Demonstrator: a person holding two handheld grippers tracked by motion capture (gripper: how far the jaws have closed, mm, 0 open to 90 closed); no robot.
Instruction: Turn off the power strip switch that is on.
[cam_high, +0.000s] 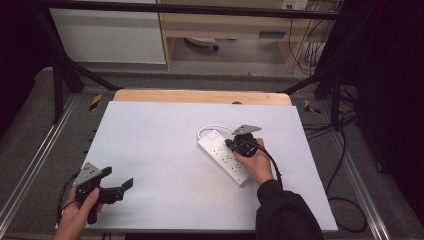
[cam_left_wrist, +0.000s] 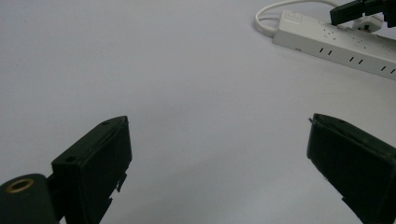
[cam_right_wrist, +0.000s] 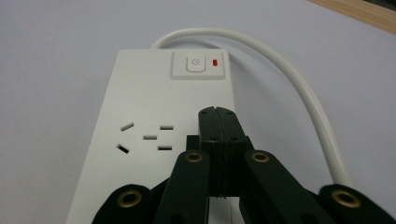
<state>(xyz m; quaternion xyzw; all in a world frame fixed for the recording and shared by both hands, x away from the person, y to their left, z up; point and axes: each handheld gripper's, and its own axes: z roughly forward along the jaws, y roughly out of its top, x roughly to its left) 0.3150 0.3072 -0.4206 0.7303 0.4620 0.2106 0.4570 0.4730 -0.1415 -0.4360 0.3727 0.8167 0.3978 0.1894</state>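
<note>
My right gripper (cam_right_wrist: 215, 114) is showing matt black plastic jaws with brass-coloured rivets. Under it, the power strip (cam_right_wrist: 149, 98) is looking like smooth white plastic, its cord (cam_right_wrist: 299, 88) faintly glossy. The table sheet (cam_high: 150, 150) is looking matt white, with a bare wood edge (cam_high: 200, 96) behind it.

I count one white power strip (cam_high: 223, 155) under my right gripper's (cam_right_wrist: 215, 112) closed fingers, one power button (cam_right_wrist: 195, 63) and one red indicator light (cam_right_wrist: 215, 62) just beyond the fingertips, two grippers total.
</note>
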